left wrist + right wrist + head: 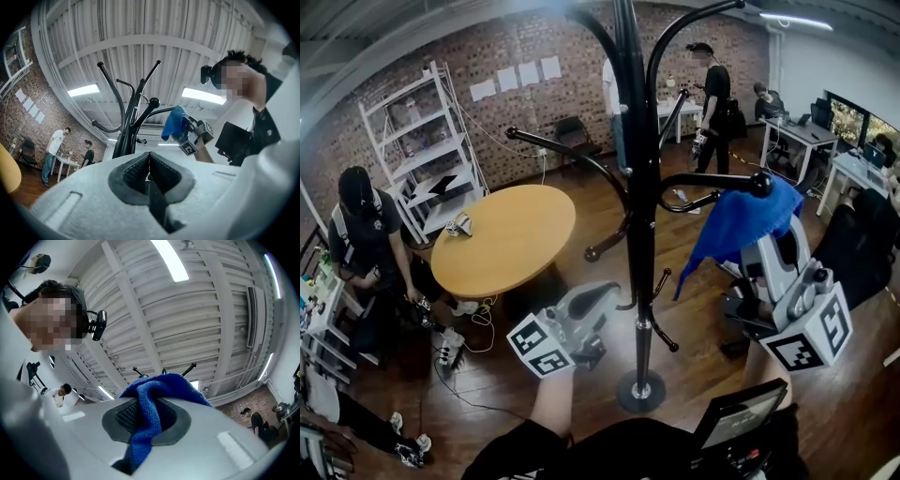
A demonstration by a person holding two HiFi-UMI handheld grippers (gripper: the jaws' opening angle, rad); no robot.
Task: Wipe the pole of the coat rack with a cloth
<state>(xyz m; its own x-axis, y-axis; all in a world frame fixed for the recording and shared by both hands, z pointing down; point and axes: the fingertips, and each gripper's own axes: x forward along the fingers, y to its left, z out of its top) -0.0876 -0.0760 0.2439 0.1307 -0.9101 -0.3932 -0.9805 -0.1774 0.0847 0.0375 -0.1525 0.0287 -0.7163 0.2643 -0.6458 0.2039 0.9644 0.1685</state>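
Observation:
The black coat rack pole rises from its round base at the middle of the head view. My left gripper is held just left of the lower pole, apart from it, shut with nothing between its jaws. My right gripper is raised at the right, shut on a blue cloth that hangs beside a curved hook arm. In the right gripper view the cloth drapes out of the jaws and hides the pads. The left gripper view looks up at the rack and the cloth.
A round wooden table stands left of the rack, with a white shelf unit behind it. A person sits at far left; others stand at the back. Desks with monitors line the right side. Cables lie on the floor.

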